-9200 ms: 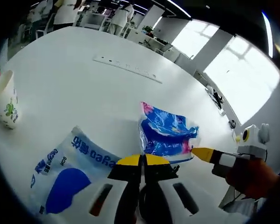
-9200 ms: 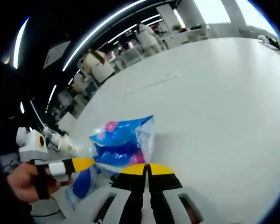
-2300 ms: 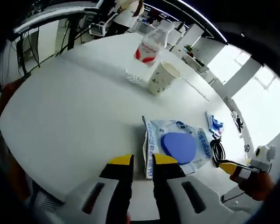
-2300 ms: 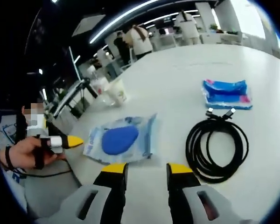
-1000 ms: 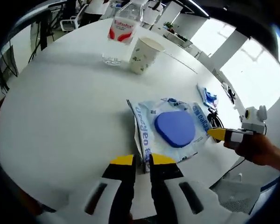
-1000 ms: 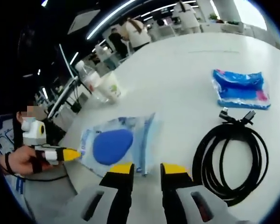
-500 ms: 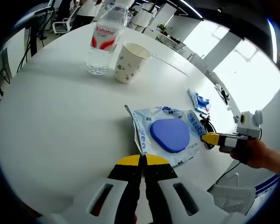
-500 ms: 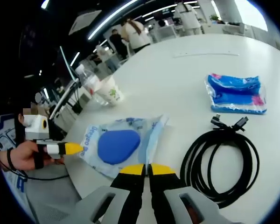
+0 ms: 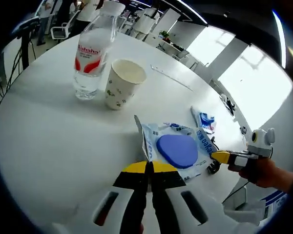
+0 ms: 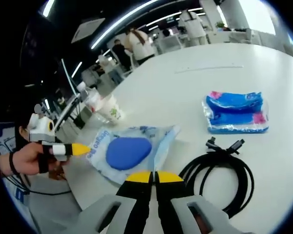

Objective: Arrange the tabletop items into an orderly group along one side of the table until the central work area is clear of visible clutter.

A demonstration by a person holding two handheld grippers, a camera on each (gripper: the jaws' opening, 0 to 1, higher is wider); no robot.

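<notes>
Left gripper view: bottle [image 9: 91, 57], perhaps "Wahaha".

White tabletop [image 9: 49, 141], your clear packet [image 9: 178, 151] with its blue oval, red-labelled bottle [image 9: 90, 56], green-sprigged cup [image 9: 121, 84], black cable [image 10: 223, 178], blue-and-pink pack [image 10: 236, 113]

On the round white table [image 10: 195, 83], the clear plastic pouch with a blue pad inside [image 10: 128, 151] lies just beside the coiled black cable [image 10: 219, 178], with the blue-and-pink wrapped tissue pack [image 10: 236, 113] beyond the cable. The printed paper cup [image 9: 121, 84] stands just beside the clear water bottle with a red label [image 9: 90, 57], well apart from the pouch.
</notes>
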